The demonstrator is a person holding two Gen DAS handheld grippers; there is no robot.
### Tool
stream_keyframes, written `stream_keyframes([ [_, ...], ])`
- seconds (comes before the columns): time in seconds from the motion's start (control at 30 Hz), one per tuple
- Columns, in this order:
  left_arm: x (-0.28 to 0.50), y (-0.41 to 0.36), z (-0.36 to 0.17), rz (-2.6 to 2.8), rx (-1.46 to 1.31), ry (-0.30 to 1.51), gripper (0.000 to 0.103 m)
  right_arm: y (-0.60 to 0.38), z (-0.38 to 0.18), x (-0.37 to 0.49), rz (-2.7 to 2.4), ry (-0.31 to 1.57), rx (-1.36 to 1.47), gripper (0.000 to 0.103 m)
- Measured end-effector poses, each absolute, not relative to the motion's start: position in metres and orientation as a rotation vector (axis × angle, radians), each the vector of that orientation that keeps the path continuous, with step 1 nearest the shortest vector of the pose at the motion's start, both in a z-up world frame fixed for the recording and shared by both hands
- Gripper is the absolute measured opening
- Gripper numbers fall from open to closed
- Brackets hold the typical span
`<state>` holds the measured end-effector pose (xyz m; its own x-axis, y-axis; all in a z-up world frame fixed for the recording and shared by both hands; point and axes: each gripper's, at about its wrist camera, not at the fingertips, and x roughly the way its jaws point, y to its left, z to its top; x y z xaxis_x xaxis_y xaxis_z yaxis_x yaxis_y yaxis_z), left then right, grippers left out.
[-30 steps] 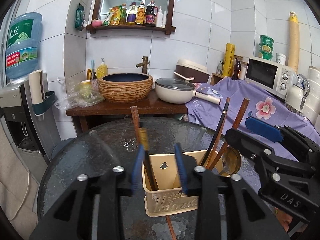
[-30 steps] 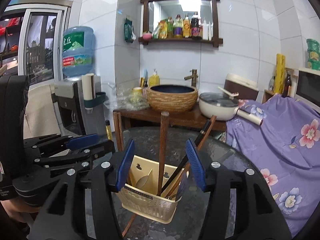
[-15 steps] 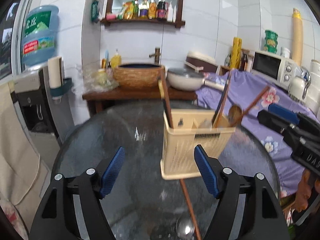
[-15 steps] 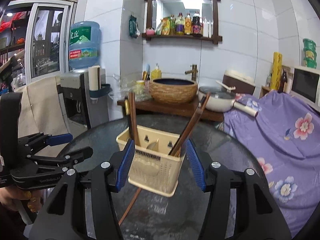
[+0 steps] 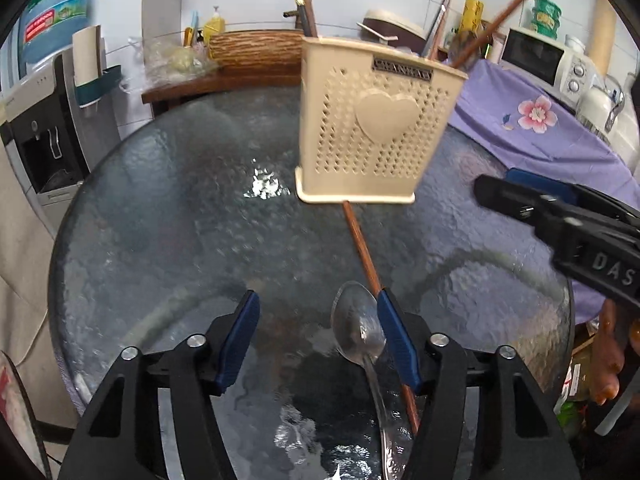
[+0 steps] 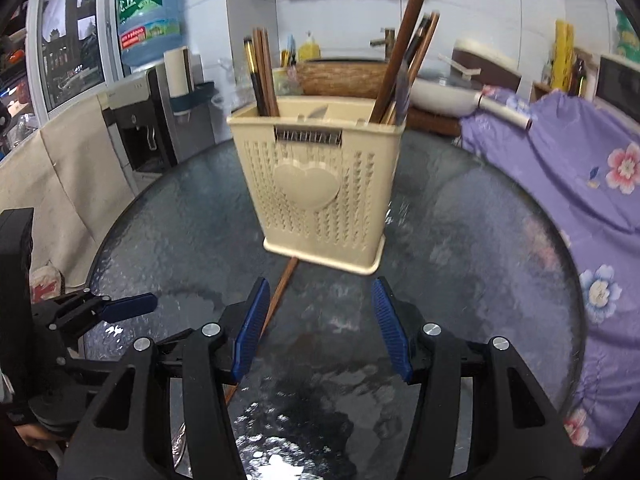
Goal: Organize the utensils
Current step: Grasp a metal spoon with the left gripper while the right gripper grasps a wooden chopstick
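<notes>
Blue pads on your left gripper (image 5: pixel 318 320) stand apart and are closing, with nothing pressed between them. The bowl of a metal spoon (image 5: pixel 358 330) lies inside the gap, close to the right pad, and its handle runs back under the gripper toward you. Just beside it, a wooden chopstick (image 5: pixel 362 246) lies on the glass table (image 5: pixel 160 220); its long axis goes from under that same pad away to the foot of the beige utensil basket (image 5: pixel 376 128). So both loose pieces point roughly along your left gripper, not across it, and I judge this hand is clearly the nearer one for them.

Your right gripper (image 6: pixel 320 320) is also apart and empty. From its view the chopstick passes under its left pad, slanting toward the basket, which stands upright further on, near the table's middle. Several chopsticks (image 6: pixel 262 76) and a long wooden handle (image 6: pixel 404 40) already stand in its compartments.
</notes>
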<state>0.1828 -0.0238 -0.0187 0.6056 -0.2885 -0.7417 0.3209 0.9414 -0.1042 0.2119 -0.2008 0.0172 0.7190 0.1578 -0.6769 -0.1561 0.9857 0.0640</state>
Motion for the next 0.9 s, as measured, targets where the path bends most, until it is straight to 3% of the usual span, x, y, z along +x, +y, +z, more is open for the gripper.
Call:
stream_keyframes([
  [0.33,0.176,-0.019,-0.032,-0.330,0.053,0.881,0.052,-0.179,-0.029,0.250,0.202,0.932,0.037,0.045],
  [0.9,0.168,-0.005,-0.033,-0.328,0.046,0.892,0.052,-0.148,-0.062,0.287,0.171,1.025,-0.011,0.029],
])
